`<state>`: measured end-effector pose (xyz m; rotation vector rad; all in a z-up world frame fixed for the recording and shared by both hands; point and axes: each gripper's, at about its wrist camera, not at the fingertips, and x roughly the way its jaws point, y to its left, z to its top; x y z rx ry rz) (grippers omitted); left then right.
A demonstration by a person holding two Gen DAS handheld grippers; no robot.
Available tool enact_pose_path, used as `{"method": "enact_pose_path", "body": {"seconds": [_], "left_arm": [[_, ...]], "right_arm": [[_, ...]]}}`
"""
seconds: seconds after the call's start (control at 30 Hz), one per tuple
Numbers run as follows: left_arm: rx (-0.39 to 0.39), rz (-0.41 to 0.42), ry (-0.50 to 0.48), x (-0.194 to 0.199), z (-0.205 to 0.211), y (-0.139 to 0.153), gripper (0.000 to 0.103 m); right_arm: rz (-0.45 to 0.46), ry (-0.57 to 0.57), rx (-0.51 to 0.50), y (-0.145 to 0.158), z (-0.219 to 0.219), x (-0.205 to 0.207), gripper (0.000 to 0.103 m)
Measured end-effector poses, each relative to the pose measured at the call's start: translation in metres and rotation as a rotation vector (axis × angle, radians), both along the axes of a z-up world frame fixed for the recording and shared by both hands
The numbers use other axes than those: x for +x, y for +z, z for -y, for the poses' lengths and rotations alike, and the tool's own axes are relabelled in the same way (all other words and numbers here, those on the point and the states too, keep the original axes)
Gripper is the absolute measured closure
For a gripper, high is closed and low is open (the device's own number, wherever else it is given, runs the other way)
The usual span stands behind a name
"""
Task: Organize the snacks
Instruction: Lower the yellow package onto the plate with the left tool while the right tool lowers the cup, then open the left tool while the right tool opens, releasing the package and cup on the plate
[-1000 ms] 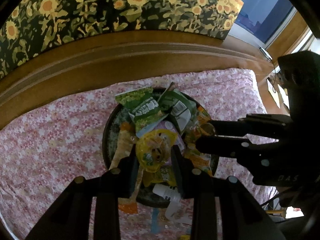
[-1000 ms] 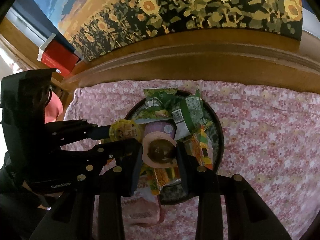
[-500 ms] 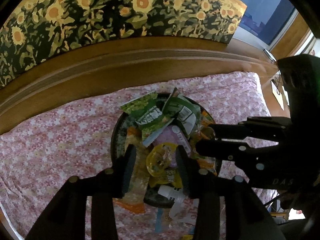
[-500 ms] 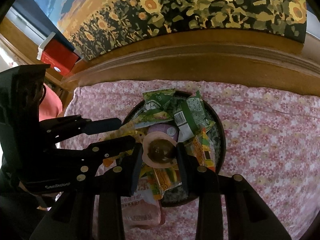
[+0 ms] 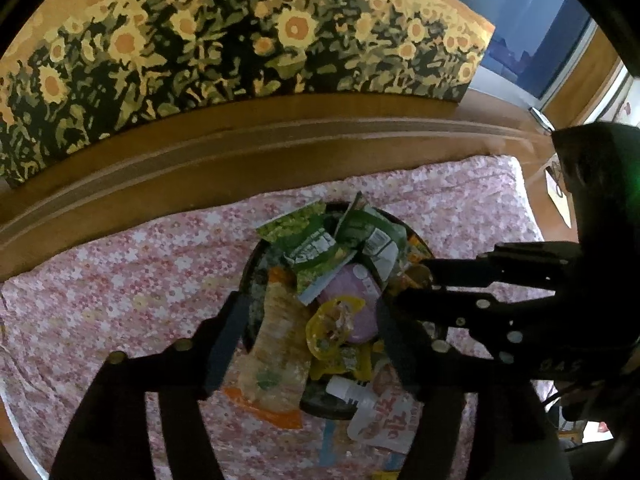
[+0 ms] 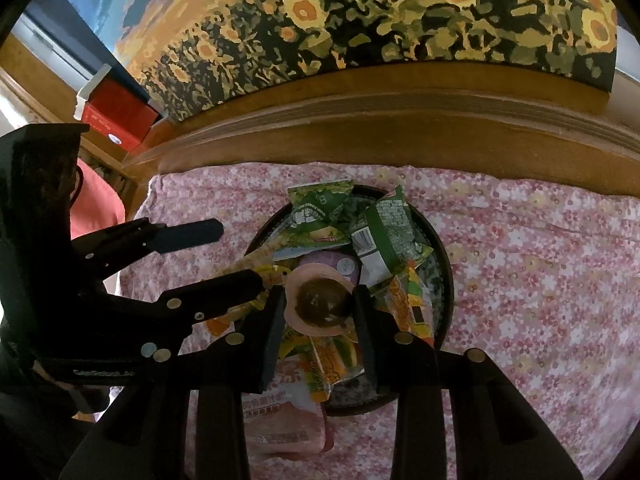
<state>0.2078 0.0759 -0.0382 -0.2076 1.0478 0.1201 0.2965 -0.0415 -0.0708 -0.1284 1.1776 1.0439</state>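
Observation:
A dark round tray [image 5: 249, 280] [image 6: 443, 280] piled with snacks sits on the pink floral bedspread. My left gripper [image 5: 310, 336] [image 6: 216, 258] hangs over the tray's near side with its jaws opening. A yellow jelly cup [image 5: 332, 330] lies on the pile between the fingers, and neither pad touches it. My right gripper [image 6: 319, 314] [image 5: 412, 284] is shut on a pink jelly cup [image 6: 320, 304] with a dark brown filling, held just above the pile. Green packets [image 5: 316, 248] [image 6: 320, 210] lie at the tray's far side.
A long beige and orange packet [image 5: 276, 356] hangs over the tray's near left rim. A pink pouch with a white cap [image 5: 376, 416] [image 6: 280, 420] lies on the bedspread in front of the tray. A wooden headboard [image 5: 240, 152] and a sunflower painting [image 5: 240, 40] stand behind.
The left jaws have spread wide and let go of the yellow jelly cup, which now lies on the pile. The right gripper has kept still with the pink cup in it.

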Motion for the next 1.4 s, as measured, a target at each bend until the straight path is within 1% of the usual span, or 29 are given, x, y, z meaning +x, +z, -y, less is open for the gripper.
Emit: {"method": "enact_pose_path", "body": {"seconds": [0.07,0.13,0.3,0.37,0.53,0.7,0.77,0.8,0.83,1.4], "left_arm": [[0.003,0.001,0.004,0.0,-0.001,0.001,0.024],[0.008,0.005,0.004,-0.001,-0.001,0.003,0.022],[0.009,0.012,0.005,-0.001,-0.002,0.005,0.02],[0.012,0.014,0.011,-0.001,-0.003,0.006,0.017],[0.01,0.013,0.015,-0.002,-0.003,0.008,0.016],[0.008,0.022,0.03,-0.005,-0.006,0.011,0.016],[0.011,0.023,0.038,-0.007,-0.007,0.012,0.015],[0.012,0.025,0.04,-0.008,-0.008,0.012,0.015],[0.014,0.026,0.042,-0.008,-0.008,0.013,0.015],[0.023,0.052,0.036,-0.021,-0.002,0.025,0.015]], "right_arm": [[-0.012,0.003,-0.004,-0.002,-0.001,0.001,0.068],[-0.014,0.004,-0.001,-0.002,-0.001,0.001,0.068],[-0.014,0.005,0.006,-0.001,-0.001,0.0,0.068],[-0.014,0.006,0.009,0.0,-0.001,-0.001,0.068],[-0.008,0.01,0.011,0.002,0.001,-0.002,0.067],[-0.002,-0.006,0.021,0.004,0.006,-0.002,0.054],[0.0,-0.009,0.029,0.005,0.007,-0.001,0.043],[0.001,-0.012,0.033,0.006,0.008,-0.001,0.035],[0.003,-0.013,0.035,0.007,0.008,-0.001,0.033],[0.039,-0.016,0.041,0.019,0.013,-0.014,0.031]]}}
